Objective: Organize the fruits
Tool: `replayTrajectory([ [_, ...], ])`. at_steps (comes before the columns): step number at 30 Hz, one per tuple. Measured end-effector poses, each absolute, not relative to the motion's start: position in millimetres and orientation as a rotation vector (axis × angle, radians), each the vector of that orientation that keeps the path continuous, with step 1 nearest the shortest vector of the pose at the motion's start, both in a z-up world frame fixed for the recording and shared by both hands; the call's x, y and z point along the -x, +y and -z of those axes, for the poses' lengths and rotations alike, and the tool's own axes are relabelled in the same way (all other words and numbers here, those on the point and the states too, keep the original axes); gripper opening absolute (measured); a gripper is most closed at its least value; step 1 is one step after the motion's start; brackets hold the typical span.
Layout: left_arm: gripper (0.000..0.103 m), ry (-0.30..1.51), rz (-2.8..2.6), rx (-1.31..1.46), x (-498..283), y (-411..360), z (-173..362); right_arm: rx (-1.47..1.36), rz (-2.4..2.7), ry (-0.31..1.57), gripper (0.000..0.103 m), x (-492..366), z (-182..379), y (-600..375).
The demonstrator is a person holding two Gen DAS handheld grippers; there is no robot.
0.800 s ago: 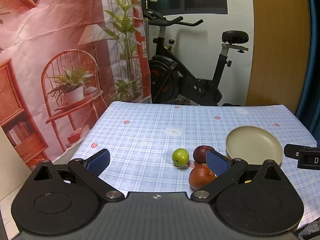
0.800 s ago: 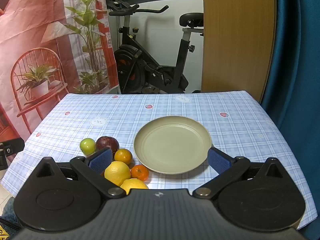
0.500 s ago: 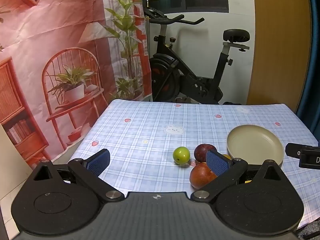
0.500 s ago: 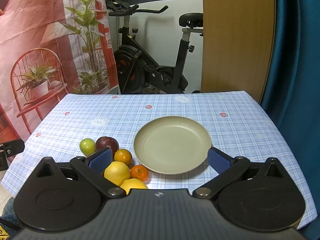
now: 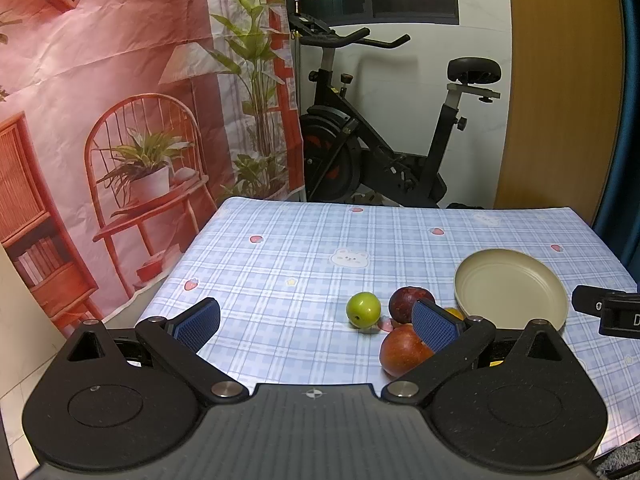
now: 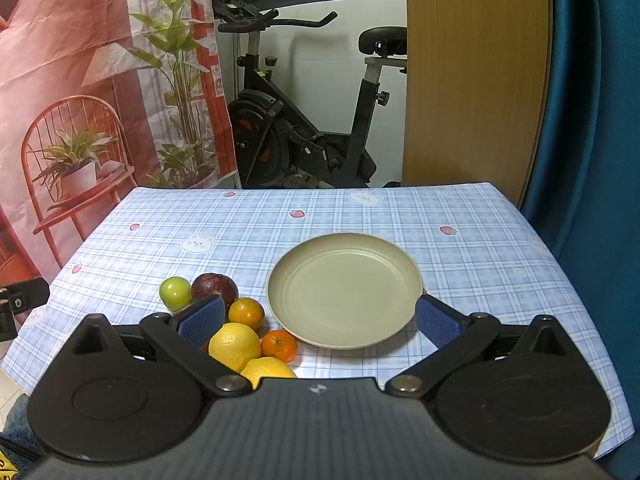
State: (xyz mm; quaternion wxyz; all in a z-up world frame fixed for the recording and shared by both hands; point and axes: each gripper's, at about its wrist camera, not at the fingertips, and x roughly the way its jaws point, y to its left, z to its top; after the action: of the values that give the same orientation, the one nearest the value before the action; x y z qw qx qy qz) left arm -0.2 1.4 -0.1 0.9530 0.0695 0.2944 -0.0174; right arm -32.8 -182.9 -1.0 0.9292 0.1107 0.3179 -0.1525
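Observation:
A beige plate (image 6: 344,288) lies bare on the checked tablecloth, with a cluster of fruit to its left: a green apple (image 6: 175,293), a dark plum (image 6: 214,288), an orange (image 6: 246,313), a tangerine (image 6: 279,345) and two lemons (image 6: 234,346). In the left wrist view I see the green apple (image 5: 363,309), the plum (image 5: 408,302), a red apple (image 5: 405,351) and the plate (image 5: 510,288). My left gripper (image 5: 316,324) is open above the cloth, left of the fruit. My right gripper (image 6: 320,320) is open over the plate's near rim. Neither holds anything.
An exercise bike (image 5: 384,148) stands behind the table's far edge. A printed backdrop (image 5: 100,120) hangs at the left, a wooden panel (image 6: 476,72) and blue curtain (image 6: 592,120) at the right. The cloth (image 5: 304,248) beyond the fruit bears nothing.
The left wrist view has shifted slightly, so fruit and plate sit a little further right and lower. The right gripper has not moved. Both stay open.

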Motion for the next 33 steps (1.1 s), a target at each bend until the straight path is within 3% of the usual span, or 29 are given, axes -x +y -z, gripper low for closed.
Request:
replayTrajectory([
  [33,0.103,0.605,0.034,-0.133,-0.1,3.0,1.6,-0.225,0.313,0.651,0.103,35.1,-1.0,-182.4],
])
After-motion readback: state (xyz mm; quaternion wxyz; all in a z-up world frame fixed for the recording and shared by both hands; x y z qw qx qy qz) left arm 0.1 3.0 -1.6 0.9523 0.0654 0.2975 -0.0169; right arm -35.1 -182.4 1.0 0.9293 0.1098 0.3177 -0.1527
